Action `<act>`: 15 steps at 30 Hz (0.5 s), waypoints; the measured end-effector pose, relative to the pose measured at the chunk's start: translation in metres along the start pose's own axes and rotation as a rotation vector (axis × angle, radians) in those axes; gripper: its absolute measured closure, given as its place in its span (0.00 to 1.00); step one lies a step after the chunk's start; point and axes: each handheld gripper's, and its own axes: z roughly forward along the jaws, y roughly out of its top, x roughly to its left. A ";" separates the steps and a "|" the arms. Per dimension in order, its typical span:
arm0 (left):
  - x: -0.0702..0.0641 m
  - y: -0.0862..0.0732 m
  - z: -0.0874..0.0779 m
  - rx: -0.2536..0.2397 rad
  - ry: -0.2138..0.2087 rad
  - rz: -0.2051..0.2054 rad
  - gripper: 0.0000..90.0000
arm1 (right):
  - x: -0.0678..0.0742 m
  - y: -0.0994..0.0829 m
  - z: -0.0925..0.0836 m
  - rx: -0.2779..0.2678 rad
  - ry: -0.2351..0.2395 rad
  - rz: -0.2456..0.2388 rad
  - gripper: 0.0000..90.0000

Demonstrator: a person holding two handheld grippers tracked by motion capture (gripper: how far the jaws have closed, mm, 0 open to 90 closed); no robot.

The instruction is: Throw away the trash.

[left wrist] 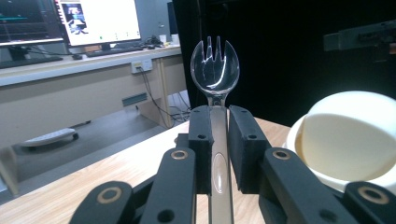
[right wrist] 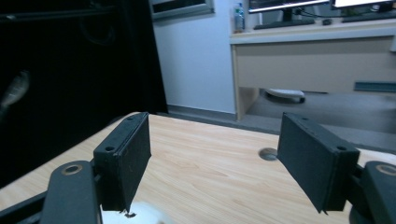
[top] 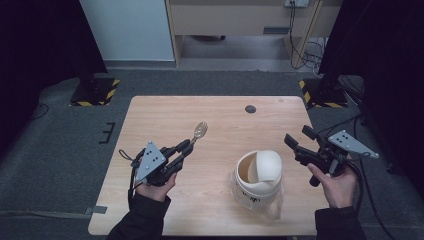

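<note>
A clear plastic spork (top: 200,131) (left wrist: 215,70) is held by its handle in my left gripper (top: 187,146) (left wrist: 218,135), which is shut on it above the left half of the wooden table (top: 165,112). Its tined bowl points up and away. A cream tub (top: 257,180) (left wrist: 348,140) with a tilted lid stands at the table's front right. My right gripper (top: 297,142) (right wrist: 215,161) hovers open just right of the tub, with nothing between its pads.
A round cable hole (top: 250,109) (right wrist: 268,153) sits near the table's far edge. Beyond the table stand a desk (left wrist: 70,79) with monitors, black curtains and stand bases with hazard tape (top: 95,92). Crumpled clear film (top: 277,205) lies by the tub.
</note>
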 end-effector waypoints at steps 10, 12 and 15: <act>-0.023 0.009 0.015 -0.022 -0.062 0.017 0.88 | 0.028 0.017 -0.004 -0.024 0.079 0.004 0.30; -0.027 0.013 0.018 -0.030 -0.072 0.032 0.88 | 0.033 0.017 -0.003 -0.040 0.117 0.042 0.31; -0.035 0.019 0.021 -0.045 -0.088 0.046 0.88 | 0.041 0.017 0.001 -0.046 0.167 0.077 0.32</act>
